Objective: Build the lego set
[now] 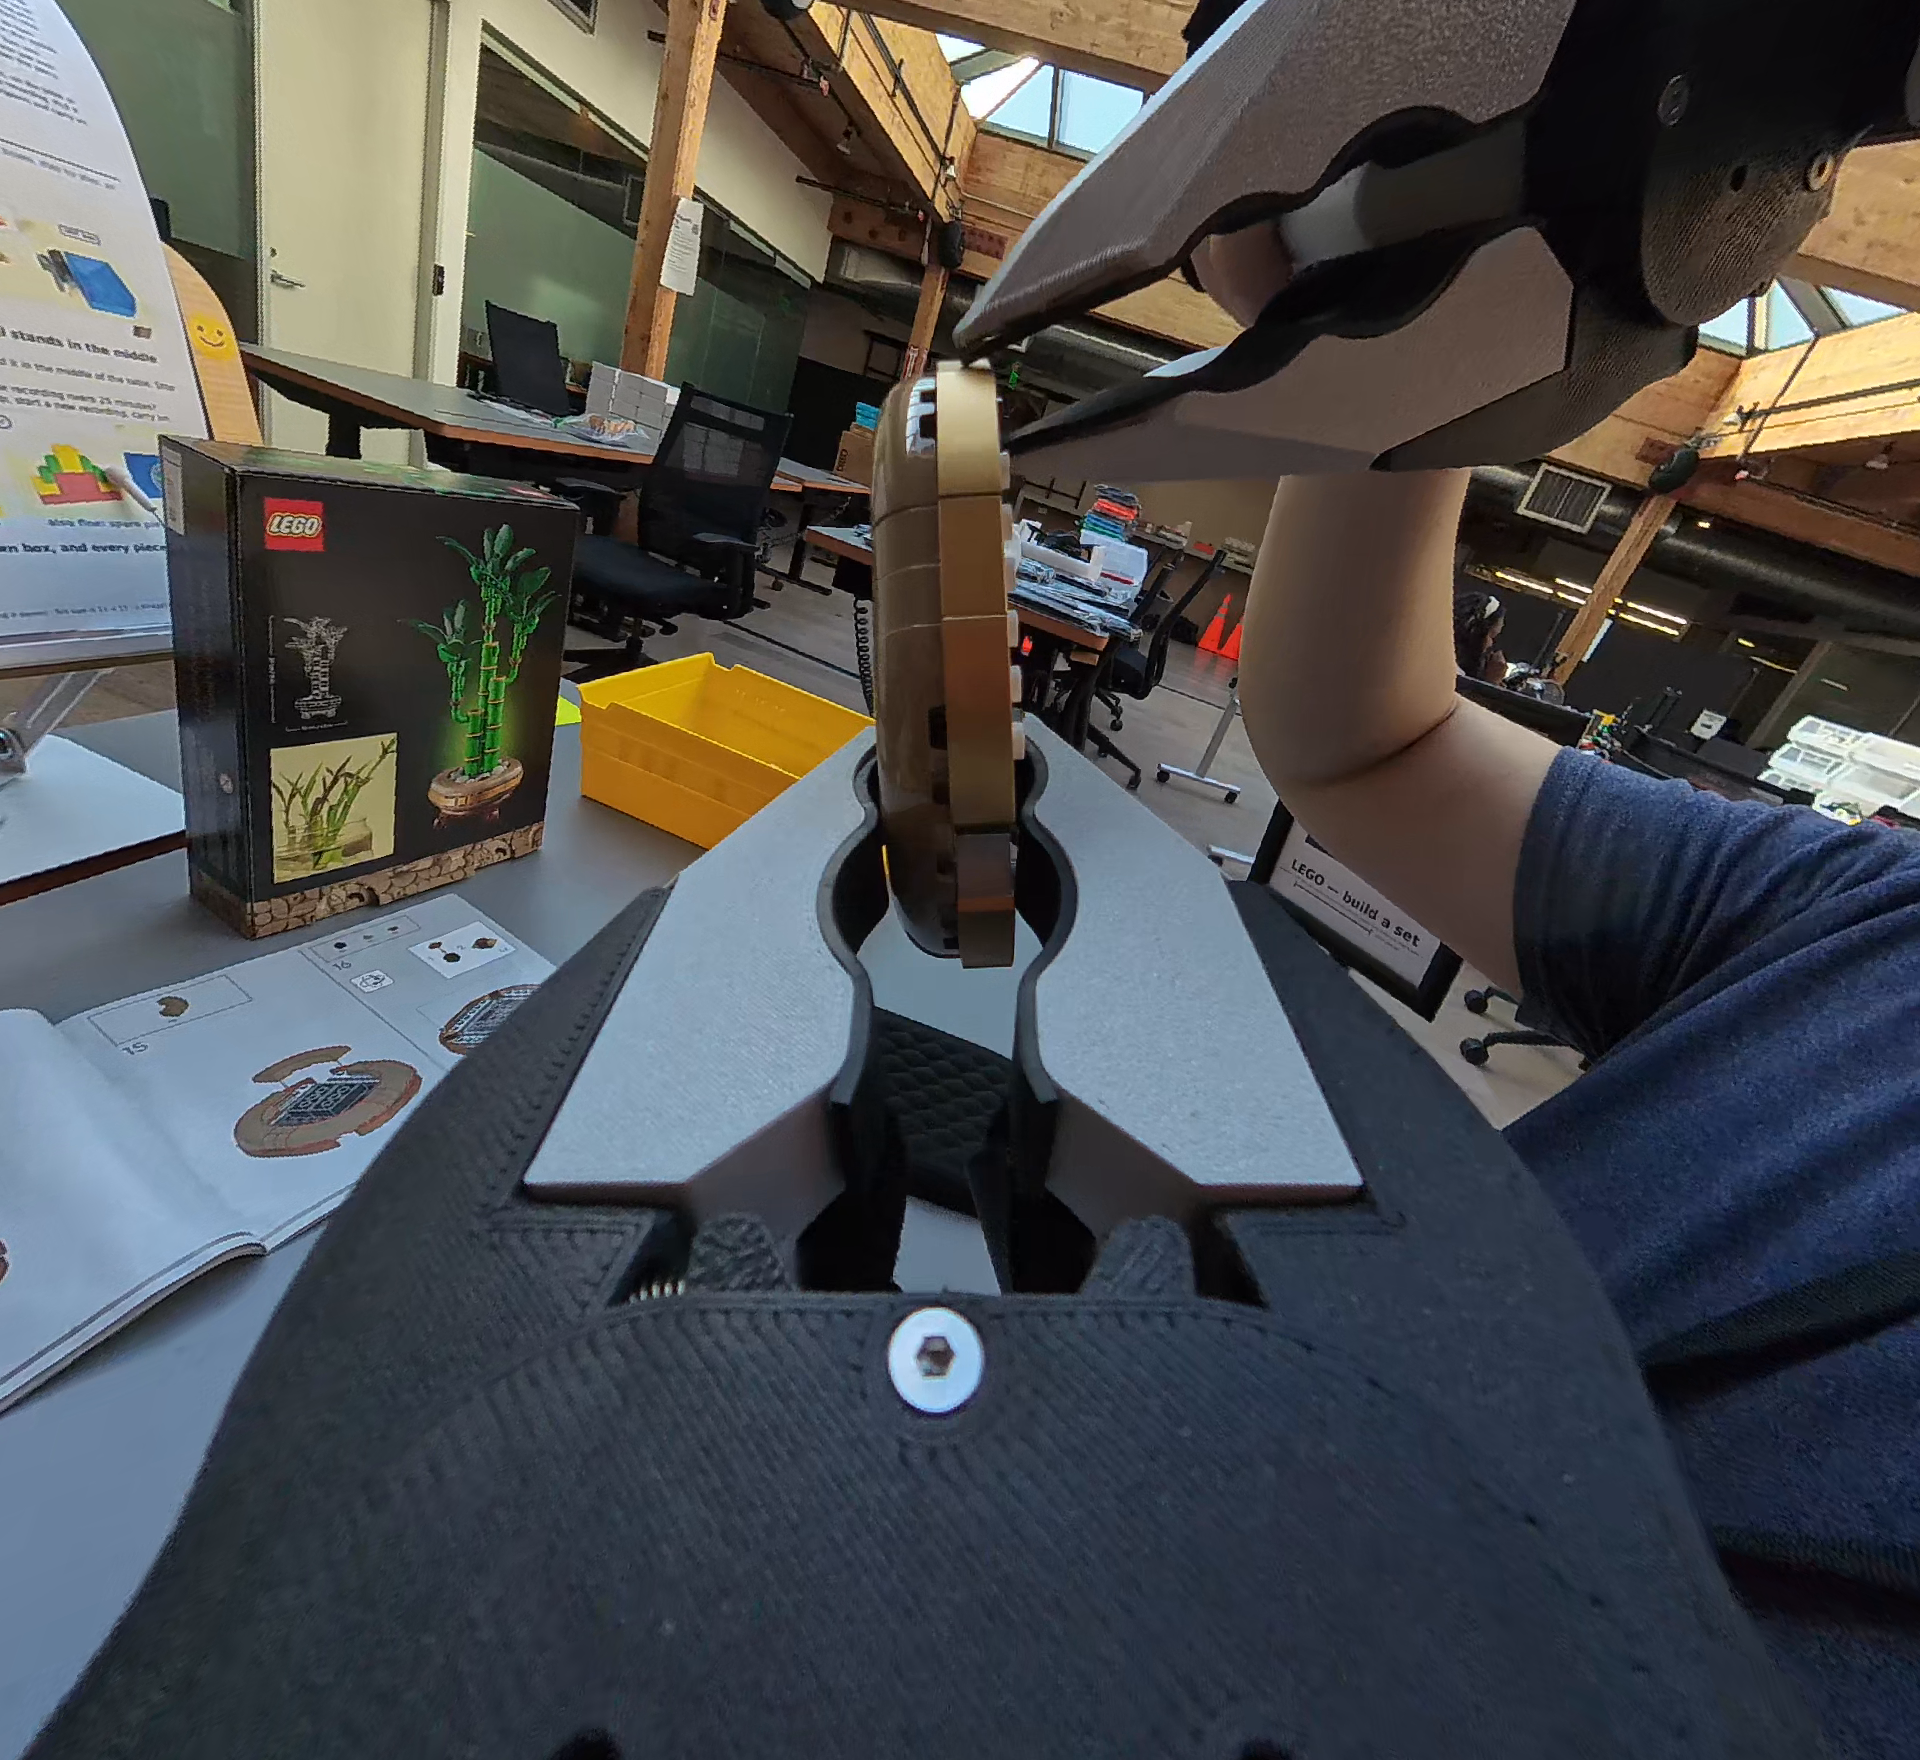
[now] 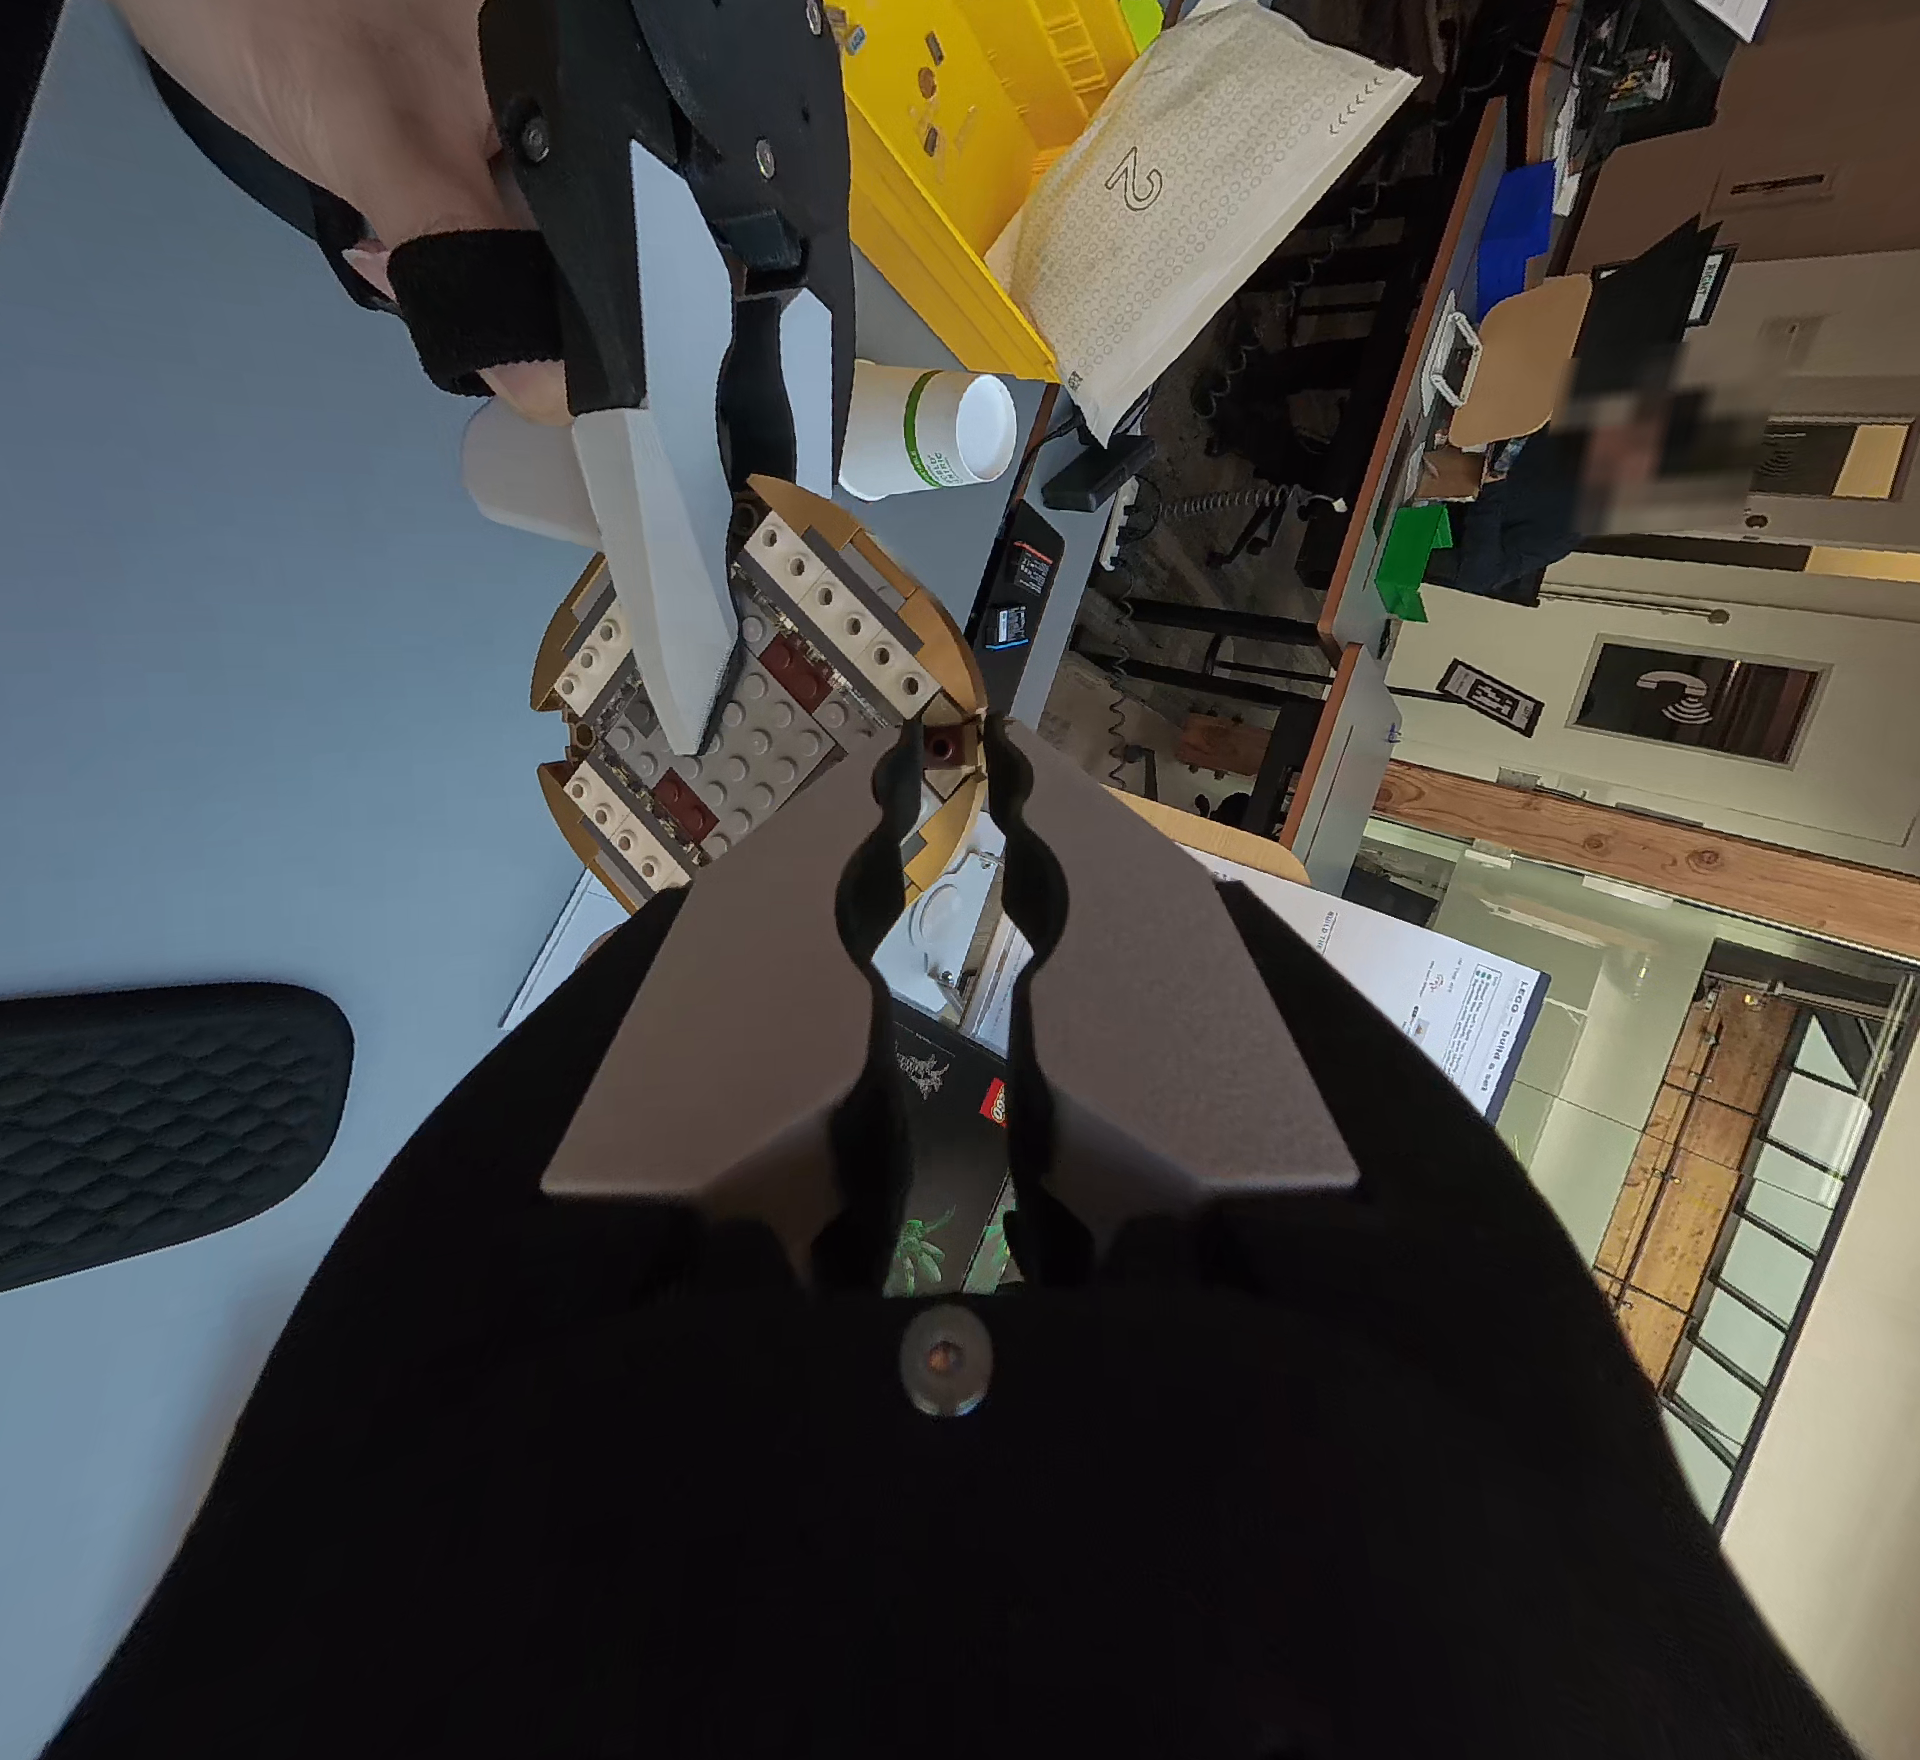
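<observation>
We see the left claw (image 1: pixel 948 817) clamped on the round tan lego base (image 1: pixel 940 661), held on edge above the counter (image 1: pixel 94 931). The right claw (image 2: pixel 954 736), nearly closed, pinches a small brown piece (image 2: pixel 941 746) at its rim. Behind: printed set box (image 1: pixel 364 671), open instruction booklet (image 1: pixel 208 1108), yellow bin (image 1: pixel 707 744).

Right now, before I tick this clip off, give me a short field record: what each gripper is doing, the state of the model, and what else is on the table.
left gripper: shut on the round tan base, holding it on edge above the table
right gripper: tips closed on a small brown piece at the rim of the base
base: partly built, grey, white and dark red studs showing inside the tan ring
instruction booklet: lying open on the table
set box: standing upright behind the booklet
yellow tray: beside the box
paper cup: on its side in the right wrist view
</observation>
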Tool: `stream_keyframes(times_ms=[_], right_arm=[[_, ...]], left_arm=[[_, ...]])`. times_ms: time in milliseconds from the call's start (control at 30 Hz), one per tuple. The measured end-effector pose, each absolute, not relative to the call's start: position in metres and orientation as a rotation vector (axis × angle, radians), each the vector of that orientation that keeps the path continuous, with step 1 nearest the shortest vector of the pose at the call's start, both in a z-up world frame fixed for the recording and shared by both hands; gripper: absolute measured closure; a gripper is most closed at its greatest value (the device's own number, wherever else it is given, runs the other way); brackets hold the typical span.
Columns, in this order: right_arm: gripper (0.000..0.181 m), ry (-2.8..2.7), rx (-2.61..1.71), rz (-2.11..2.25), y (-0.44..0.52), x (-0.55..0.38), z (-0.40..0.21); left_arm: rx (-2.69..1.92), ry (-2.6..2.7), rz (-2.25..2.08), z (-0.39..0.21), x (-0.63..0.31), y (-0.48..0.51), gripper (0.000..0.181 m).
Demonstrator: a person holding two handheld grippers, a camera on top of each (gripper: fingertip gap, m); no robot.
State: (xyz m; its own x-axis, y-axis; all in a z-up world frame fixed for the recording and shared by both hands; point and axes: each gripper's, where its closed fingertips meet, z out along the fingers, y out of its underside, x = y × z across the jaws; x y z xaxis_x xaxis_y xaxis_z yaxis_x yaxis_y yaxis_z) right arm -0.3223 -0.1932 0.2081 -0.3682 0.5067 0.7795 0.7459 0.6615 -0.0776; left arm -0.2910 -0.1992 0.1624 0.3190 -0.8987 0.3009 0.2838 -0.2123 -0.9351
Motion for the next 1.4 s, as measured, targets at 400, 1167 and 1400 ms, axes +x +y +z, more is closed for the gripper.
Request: stream_keyframes(times_ms=[400, 1167, 1400], right_arm=[[0.170, -1.978, -0.944, -0.426, -0.195, -0.327, 0.211], [0.171, -1.846, -0.969, -0.248, -0.205, -0.332, 0.219], [0.166, -1.854, -1.074, 0.089, -0.216, -0.323, 0.243]], left_arm=[[-1.356, 0.625, -1.116, 0.165, -0.296, -0.201, 0.163], [-1.318, 0.635, -1.151, 0.171, -0.299, -0.209, 0.163], [-1.283, 0.615, -1.415, 0.177, -0.302, -0.219, 0.164]])
